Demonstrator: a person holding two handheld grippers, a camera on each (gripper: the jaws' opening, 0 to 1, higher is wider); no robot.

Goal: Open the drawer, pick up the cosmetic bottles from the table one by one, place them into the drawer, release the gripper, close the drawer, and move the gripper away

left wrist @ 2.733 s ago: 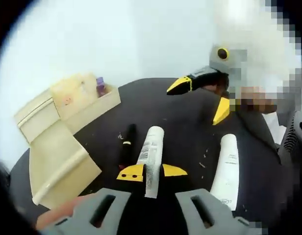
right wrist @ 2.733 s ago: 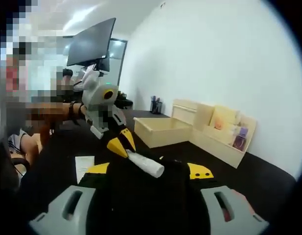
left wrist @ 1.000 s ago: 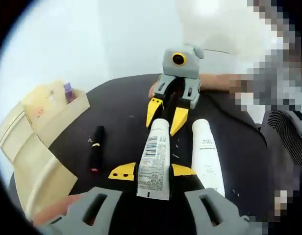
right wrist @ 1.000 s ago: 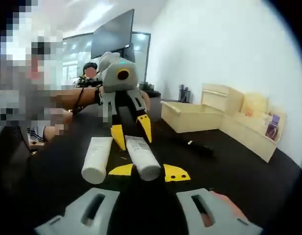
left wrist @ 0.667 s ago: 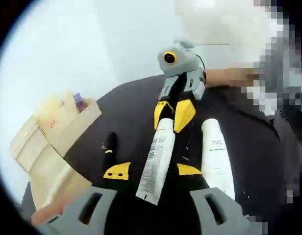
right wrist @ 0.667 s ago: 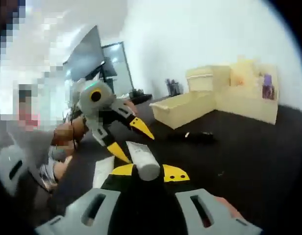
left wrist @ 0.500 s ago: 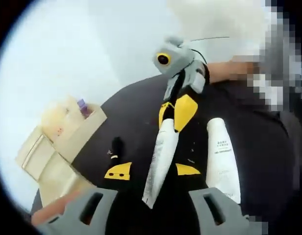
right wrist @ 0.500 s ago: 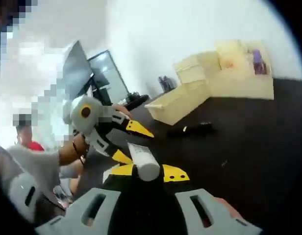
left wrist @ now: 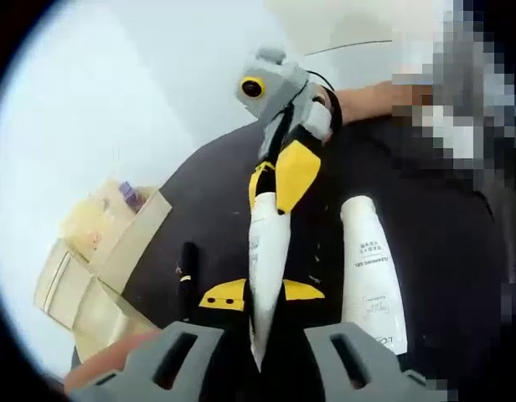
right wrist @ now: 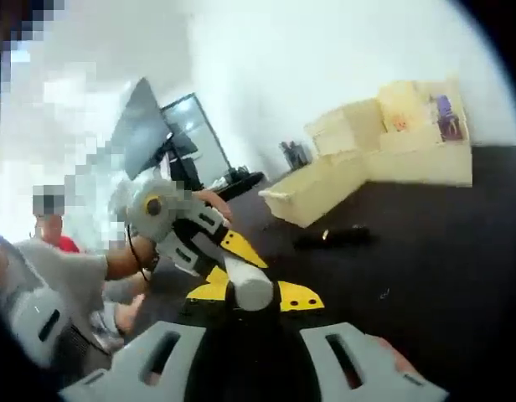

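A white cosmetic tube [left wrist: 268,243] hangs above the black table [left wrist: 216,184], turned edge-on. My left gripper [left wrist: 260,293] is shut on its flat crimped end, and my right gripper [left wrist: 270,205], coming from the far side, is shut on its cap end. In the right gripper view the tube's round cap [right wrist: 250,289] sits between my right gripper's [right wrist: 255,295] yellow tips, with the left gripper [right wrist: 233,276] just behind it. A second white tube [left wrist: 371,268] lies on the table to the right. A black lipstick [left wrist: 187,268] lies to the left. The beige drawer [right wrist: 317,197] stands pulled out.
The beige organiser [right wrist: 409,142] holds a purple bottle [right wrist: 442,107] in its back compartment and stands by the white wall. A person's forearm [left wrist: 367,96] holds the right gripper. A monitor [right wrist: 153,126] and a seated person are beyond the table's far edge.
The right gripper came in and shut on the tube's cap, then turned the tube edge-on. The left jaws widened around it and have drawn in on it again.
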